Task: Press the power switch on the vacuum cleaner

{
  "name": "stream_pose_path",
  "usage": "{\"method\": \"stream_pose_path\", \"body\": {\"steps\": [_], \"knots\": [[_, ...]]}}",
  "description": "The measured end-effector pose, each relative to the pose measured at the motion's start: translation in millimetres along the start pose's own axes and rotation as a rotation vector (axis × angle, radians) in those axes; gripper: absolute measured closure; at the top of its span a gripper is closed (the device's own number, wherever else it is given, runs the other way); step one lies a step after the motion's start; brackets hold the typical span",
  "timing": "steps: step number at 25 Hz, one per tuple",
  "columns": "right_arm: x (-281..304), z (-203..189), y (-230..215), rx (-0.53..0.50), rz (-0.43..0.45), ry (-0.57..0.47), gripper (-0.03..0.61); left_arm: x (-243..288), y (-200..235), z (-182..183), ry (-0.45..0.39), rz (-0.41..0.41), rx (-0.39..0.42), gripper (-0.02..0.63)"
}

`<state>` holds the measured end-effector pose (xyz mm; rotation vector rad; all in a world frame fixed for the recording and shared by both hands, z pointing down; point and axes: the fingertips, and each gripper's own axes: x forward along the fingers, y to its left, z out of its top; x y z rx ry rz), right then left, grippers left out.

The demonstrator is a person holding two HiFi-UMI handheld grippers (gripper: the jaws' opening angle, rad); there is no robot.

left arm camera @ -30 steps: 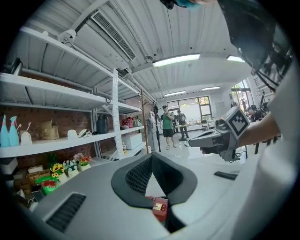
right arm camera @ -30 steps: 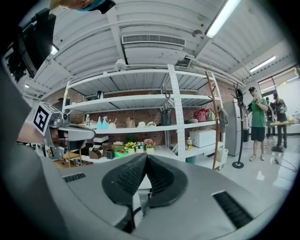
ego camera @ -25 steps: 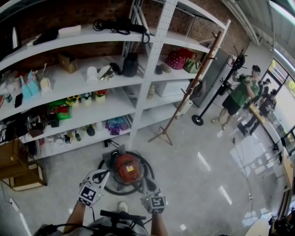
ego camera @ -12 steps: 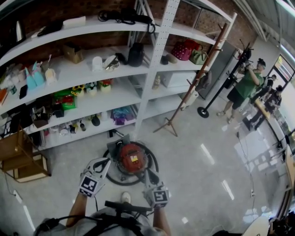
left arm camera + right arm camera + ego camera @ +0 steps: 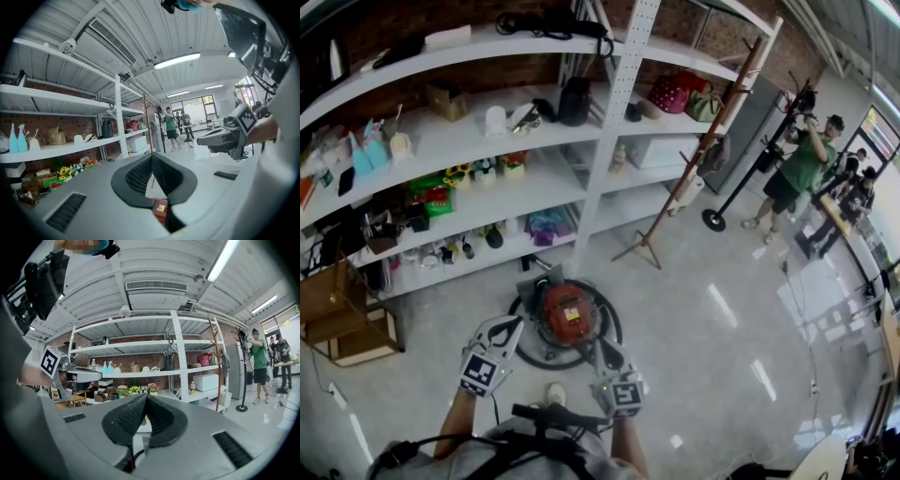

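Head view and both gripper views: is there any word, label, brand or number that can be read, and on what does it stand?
No text can be read in any view.
Yellow label on the red vacuum cleaner: print too small to read.
Marker cubes on the left gripper and right gripper: black-and-white square patterns, no letters.
Shelf goods: packaging too small to read.
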<state>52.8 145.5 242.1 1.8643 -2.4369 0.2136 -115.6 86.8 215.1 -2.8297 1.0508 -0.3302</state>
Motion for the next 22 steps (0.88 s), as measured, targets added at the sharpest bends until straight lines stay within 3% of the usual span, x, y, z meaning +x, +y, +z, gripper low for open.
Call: {"method": "stream_pose_path", "body": {"steps": [22], "knots": [[12.5,3.8,1.7,-0.016,0.033,-0.006,0.569,6.5,4.8,1.2,-0.002,0.004,-0.008,0.609]]}}
